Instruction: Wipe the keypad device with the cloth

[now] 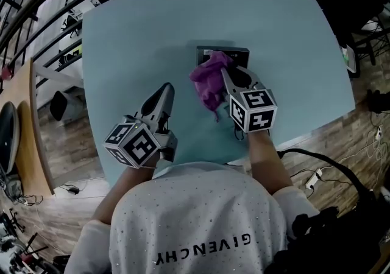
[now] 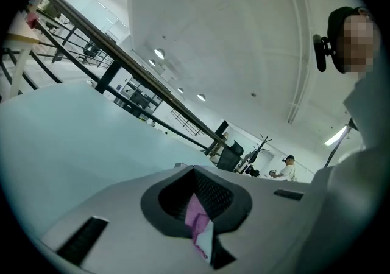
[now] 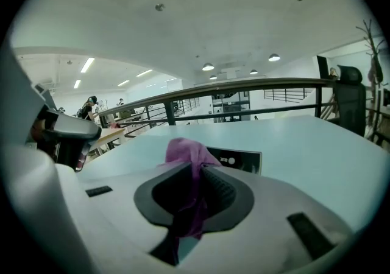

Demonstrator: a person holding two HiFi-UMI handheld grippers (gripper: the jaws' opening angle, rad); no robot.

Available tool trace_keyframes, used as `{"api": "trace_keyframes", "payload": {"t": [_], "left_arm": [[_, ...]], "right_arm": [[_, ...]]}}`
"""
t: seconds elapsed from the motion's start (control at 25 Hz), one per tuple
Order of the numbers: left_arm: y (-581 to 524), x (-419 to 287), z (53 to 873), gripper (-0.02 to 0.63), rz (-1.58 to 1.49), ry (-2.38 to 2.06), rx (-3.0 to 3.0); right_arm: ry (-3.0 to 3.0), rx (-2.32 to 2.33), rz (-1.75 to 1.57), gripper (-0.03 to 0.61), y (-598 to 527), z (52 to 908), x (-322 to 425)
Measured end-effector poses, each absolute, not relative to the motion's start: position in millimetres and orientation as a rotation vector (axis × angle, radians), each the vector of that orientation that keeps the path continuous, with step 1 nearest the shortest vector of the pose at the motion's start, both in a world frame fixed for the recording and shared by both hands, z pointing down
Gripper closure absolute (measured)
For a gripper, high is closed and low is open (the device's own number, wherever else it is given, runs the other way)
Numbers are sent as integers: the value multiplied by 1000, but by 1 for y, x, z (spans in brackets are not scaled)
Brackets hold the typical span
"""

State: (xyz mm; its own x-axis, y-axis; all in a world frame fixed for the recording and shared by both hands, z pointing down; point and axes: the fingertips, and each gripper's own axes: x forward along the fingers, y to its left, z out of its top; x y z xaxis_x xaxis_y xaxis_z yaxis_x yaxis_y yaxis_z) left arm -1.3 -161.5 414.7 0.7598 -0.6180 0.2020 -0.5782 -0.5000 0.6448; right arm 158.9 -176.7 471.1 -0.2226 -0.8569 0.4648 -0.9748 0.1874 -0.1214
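Pale blue table [image 1: 122, 53] fills the head view. Nearest the person, the left gripper [image 1: 163, 91] lies with its jaws pressed together, nearer than the keypad device [image 1: 234, 55] and to its left. Farther on, the right gripper [image 1: 226, 75] pinches the purple cloth [image 1: 209, 81], which drapes over the device's near left corner.

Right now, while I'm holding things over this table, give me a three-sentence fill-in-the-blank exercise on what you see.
1. The ____ hand-held gripper is shut on the crumpled purple cloth.
2. Just beyond the cloth lies the dark rectangular ____ device, on the pale teal table.
3. The other hand-held gripper touches ____ the cloth nor the device.

Missing words: right; keypad; neither.
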Motion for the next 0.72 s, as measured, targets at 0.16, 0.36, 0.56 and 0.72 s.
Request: {"api": "trace_keyframes", "payload": {"t": [0.16, 0.36, 0.56, 0.72], "left_arm": [[-163, 9, 415, 609, -63, -871, 2238], [-165, 11, 416, 609, -62, -866, 2236], [-165, 11, 415, 609, -64, -870, 2237], [-164, 9, 415, 609, -62, -870, 2240]], "right_arm": [[-2133, 1787, 561, 527, -171, 471, 177], [-2097, 1836, 585, 528, -167, 472, 194], [-2058, 1898, 605, 528, -164, 471, 213], [-2028, 1947, 644, 528, -160, 472, 228]]}}
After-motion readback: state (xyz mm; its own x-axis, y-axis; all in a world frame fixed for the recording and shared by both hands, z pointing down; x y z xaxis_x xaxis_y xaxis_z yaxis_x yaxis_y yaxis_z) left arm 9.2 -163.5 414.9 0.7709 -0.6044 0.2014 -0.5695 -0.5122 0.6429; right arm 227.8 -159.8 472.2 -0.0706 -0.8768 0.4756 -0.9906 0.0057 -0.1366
